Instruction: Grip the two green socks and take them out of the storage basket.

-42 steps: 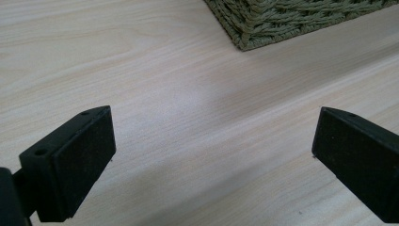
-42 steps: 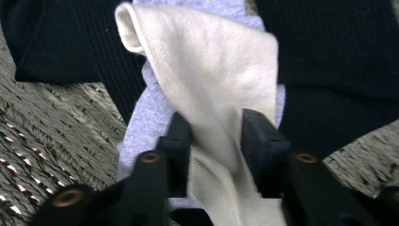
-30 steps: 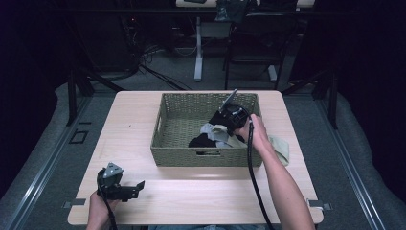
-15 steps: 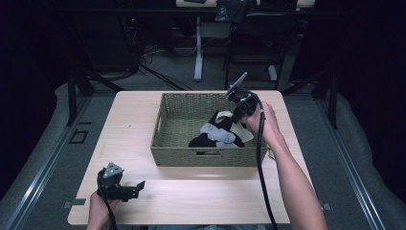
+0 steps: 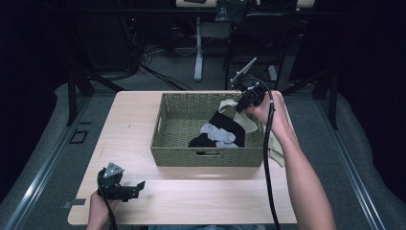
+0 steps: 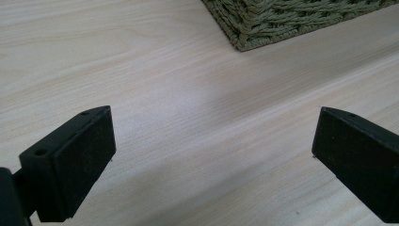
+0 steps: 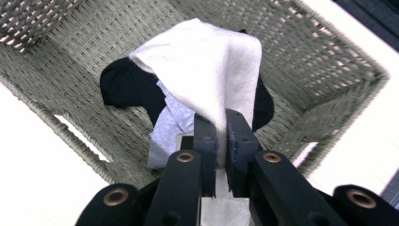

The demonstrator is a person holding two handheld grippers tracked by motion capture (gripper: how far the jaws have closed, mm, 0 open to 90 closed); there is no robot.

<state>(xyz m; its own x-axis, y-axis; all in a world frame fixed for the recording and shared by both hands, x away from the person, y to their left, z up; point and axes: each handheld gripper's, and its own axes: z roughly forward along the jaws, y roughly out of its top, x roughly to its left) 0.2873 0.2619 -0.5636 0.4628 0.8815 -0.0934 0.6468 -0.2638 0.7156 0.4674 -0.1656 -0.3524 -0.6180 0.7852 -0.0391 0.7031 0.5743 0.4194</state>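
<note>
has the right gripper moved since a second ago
Yes. The right gripper, shut on the white cloth, rose from inside the wicker basket toward its far right corner.

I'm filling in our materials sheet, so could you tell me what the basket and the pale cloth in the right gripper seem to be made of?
Basket: woven fibre, probably seagrass or wicker, matte olive, with visible braided strands. Pale cloth: soft off-white fabric, likely terry or knit, with a fine looped texture, draping limply.

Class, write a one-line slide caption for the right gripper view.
Right tongs pinch a white cloth above the woven basket.
</note>
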